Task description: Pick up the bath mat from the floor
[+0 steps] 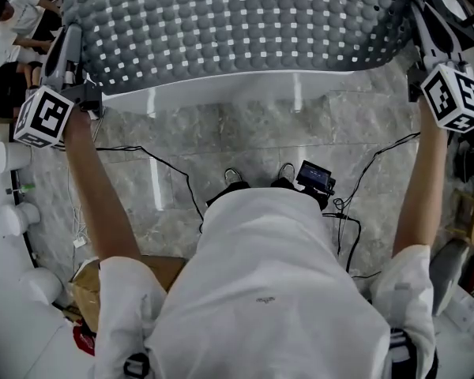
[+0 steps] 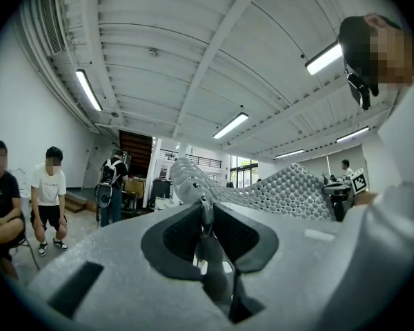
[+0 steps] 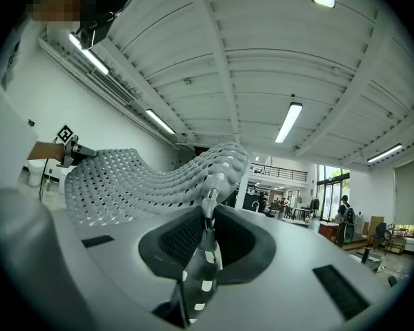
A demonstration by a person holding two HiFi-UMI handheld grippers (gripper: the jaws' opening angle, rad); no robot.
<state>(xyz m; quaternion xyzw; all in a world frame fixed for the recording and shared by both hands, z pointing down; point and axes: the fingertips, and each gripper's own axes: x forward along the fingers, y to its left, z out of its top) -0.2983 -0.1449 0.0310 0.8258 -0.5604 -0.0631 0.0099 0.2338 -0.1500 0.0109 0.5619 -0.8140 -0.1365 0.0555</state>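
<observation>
A pale grey marbled tile floor is spreading below the person, with thin black cables trailing across it, a small black device with a screen lying by the person's shoes, and a brown cardboard box sitting at the lower left. The grey rubber bath mat with rows of bumps and square holes is hanging clear of the floor, stretched between the two grippers and sagging in the middle. The left gripper is clamping its dark fingers together on one edge of the mat, and the right gripper is pinching the opposite edge between its own fingers. Only the head view is showing the floor and both outstretched arms. The two gripper views are looking level across the room instead, taking in a white ribbed ceiling with long strip lights. The left gripper view alone is showing two people sitting by the wall, a standing person with a backpack and a dark staircase. The right gripper view alone is showing tall windows and a railed upper level.
</observation>
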